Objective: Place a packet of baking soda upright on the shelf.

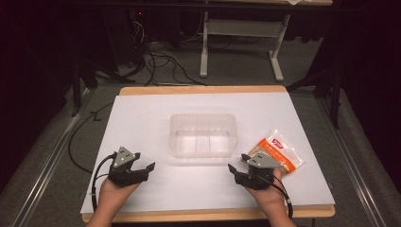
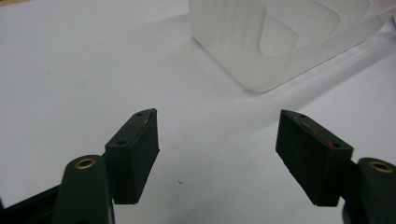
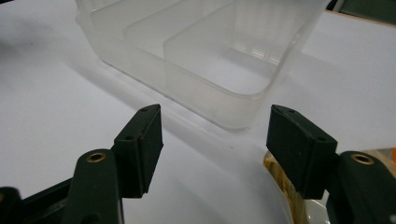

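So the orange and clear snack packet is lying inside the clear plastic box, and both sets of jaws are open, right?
Not quite. The orange and clear snack packet lies on the white table sheet to the right of the clear plastic box, beside the right gripper, as the high view shows. Both sets of jaws are indeed open.

The left claw (image 2: 217, 121) stands wide open with nothing between its two black jaws, low over the white tabletop (image 2: 84, 70), while a corner of the clear plastic tub (image 2: 243, 51) sits ahead, upper right.
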A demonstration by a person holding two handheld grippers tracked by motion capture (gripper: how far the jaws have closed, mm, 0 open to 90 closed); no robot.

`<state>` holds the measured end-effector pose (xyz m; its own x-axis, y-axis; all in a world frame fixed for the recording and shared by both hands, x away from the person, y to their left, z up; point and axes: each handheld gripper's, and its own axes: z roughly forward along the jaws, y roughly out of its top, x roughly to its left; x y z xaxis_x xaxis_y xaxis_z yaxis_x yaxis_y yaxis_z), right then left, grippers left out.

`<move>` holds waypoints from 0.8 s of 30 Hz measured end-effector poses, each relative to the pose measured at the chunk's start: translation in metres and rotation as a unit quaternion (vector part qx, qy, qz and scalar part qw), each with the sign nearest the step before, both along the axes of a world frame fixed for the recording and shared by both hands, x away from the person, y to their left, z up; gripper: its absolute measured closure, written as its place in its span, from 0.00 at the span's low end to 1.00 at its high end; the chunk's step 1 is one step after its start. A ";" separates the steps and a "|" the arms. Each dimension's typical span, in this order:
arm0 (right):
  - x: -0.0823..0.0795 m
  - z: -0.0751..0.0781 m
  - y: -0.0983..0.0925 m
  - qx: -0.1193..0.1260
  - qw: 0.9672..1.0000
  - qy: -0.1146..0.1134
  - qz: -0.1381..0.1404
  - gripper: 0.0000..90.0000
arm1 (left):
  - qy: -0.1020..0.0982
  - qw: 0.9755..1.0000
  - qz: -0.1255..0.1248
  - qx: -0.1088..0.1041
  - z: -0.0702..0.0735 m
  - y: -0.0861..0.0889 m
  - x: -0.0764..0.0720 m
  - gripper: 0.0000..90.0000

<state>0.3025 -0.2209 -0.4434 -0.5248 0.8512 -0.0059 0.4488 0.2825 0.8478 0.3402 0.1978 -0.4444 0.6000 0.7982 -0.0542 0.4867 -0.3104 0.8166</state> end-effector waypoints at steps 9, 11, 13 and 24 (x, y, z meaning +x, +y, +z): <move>0.000 0.000 -0.008 0.014 1.000 0.003 0.009 0.43 | -0.009 1.000 -0.019 -0.005 0.001 -0.007 -0.002 0.33; 0.000 0.000 -0.009 0.022 1.000 0.003 0.014 0.44 | -0.011 1.000 -0.018 0.013 -0.001 -0.010 -0.003 0.31; 0.001 0.000 -0.009 0.022 1.000 0.003 0.018 0.44 | -0.011 1.000 -0.017 0.014 -0.001 -0.010 -0.003 0.30; 0.003 0.002 -0.016 0.022 1.000 0.013 0.010 0.41 | -0.011 1.000 -0.015 0.015 -0.002 -0.011 -0.003 0.31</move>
<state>0.3058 -0.2369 -0.4418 -0.5410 0.8399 0.0439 0.4647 0.2550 0.8480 0.3373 0.1865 -0.4468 0.6249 0.7805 -0.0169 0.4581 -0.3491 0.8175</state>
